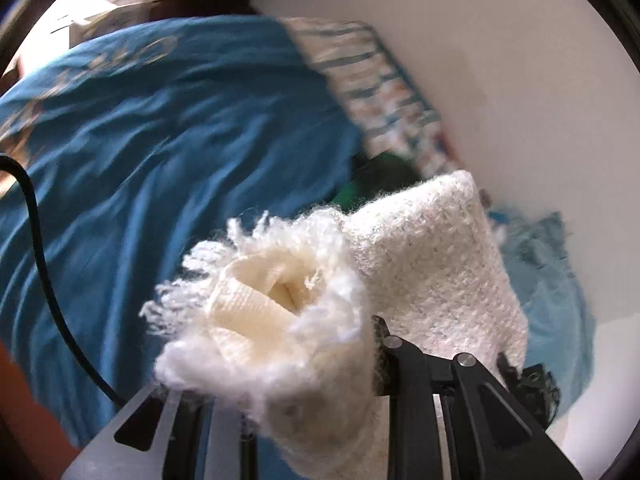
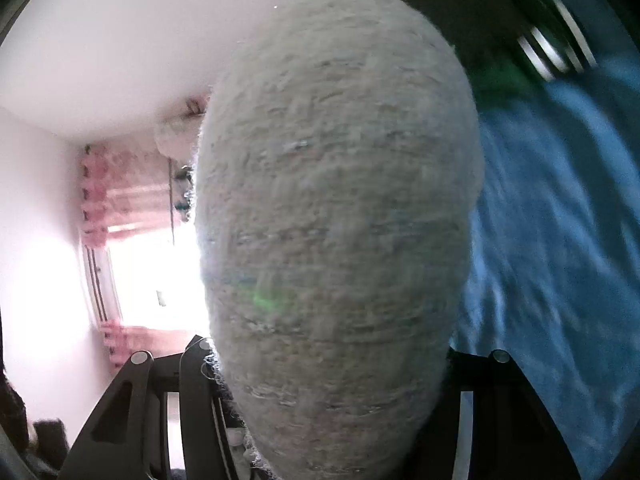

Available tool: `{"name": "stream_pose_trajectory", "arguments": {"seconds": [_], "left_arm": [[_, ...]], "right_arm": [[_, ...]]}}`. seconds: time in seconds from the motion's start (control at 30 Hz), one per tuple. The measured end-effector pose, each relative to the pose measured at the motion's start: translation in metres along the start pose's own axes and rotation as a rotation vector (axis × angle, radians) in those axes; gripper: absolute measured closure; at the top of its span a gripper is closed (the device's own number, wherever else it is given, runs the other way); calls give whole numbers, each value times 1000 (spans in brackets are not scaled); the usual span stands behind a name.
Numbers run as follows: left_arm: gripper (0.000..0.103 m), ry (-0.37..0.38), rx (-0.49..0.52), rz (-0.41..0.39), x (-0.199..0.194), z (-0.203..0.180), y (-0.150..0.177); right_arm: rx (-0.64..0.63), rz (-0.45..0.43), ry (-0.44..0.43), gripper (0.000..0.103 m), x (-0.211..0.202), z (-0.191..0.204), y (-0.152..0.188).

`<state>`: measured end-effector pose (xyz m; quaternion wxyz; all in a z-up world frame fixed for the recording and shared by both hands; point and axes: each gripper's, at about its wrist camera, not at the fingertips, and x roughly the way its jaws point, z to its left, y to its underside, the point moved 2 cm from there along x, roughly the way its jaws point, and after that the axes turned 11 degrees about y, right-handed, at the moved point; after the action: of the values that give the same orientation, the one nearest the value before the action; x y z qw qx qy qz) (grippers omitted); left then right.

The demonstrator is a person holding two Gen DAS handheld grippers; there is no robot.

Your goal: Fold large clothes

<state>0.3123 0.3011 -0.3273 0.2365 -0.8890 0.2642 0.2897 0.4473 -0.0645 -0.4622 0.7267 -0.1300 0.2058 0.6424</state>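
A fluffy cream-white knitted garment point(image 1: 428, 264) is lifted above the bed. My left gripper point(image 1: 320, 364) is shut on its bunched, fringed end point(image 1: 264, 304), which hides the fingertips. In the right wrist view the same garment point(image 2: 336, 200) fills the middle of the frame. It hangs between the fingers of my right gripper point(image 2: 332, 364), which is shut on it. Both views are blurred by motion.
A blue bedsheet point(image 1: 160, 152) covers the bed below. A striped pillow point(image 1: 372, 80) lies by the white wall point(image 1: 500, 60), with something green point(image 1: 380, 184) beside it. A light blue cloth point(image 1: 552, 280) lies at right. A black cable point(image 1: 44, 264) crosses left. A window with pink curtains point(image 2: 128, 208) is bright.
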Motion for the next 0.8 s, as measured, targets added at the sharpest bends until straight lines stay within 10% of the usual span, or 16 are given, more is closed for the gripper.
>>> {"name": "stream_pose_trajectory", "arguments": {"seconds": [0.33,0.6,0.8], "left_arm": [[84,148,94,-9,150,-70,-138],[84,69,120,73,289,-24,-149],[78,37,238,115,299,-29,-152]], "right_arm": [[-55,-158,-9,45,4,64,-201],[15,-32,54,45,77,-13,-348],[21,-26,44,43,102,-24,-368]]}}
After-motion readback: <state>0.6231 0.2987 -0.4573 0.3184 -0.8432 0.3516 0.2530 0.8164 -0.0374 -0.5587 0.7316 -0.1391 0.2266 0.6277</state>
